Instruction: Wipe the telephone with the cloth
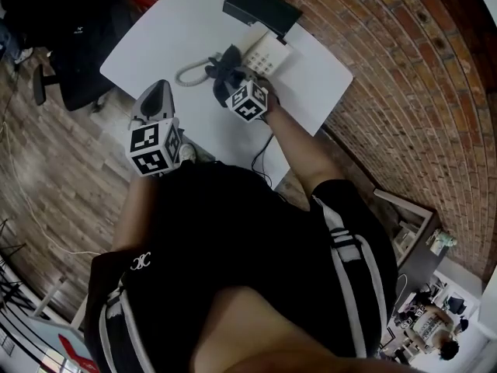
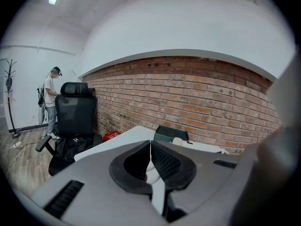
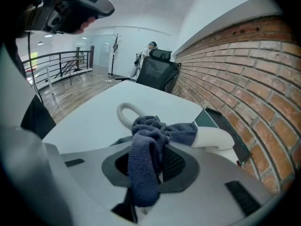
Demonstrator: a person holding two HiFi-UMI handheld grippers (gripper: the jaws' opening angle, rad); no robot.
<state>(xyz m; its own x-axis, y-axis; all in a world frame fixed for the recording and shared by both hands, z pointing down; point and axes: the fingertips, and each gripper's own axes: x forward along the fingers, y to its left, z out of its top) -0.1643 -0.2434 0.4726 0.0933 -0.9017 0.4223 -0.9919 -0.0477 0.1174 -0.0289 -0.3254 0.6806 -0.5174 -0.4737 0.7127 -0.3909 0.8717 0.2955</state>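
Observation:
A white telephone (image 1: 266, 51) sits at the far side of the white table (image 1: 178, 37), its coiled cord (image 1: 190, 72) looping off to the left. My right gripper (image 1: 233, 82) is shut on a dark blue cloth (image 1: 223, 64), and the bunched cloth (image 3: 146, 159) rests against the left end of the white handset (image 3: 214, 138). The cord (image 3: 128, 113) curls just beyond the cloth. My left gripper (image 1: 159, 92) hangs off the table's near left edge, away from the telephone. Its jaws (image 2: 150, 146) are shut with nothing between them.
A flat black box (image 1: 262, 8) lies just behind the telephone, against the brick wall (image 1: 404, 76). A black office chair (image 2: 75, 114) and a red box (image 2: 112, 135) stand past the table's far end. A person (image 2: 49, 102) stands farther off. A cable (image 1: 260, 158) hangs off the near edge.

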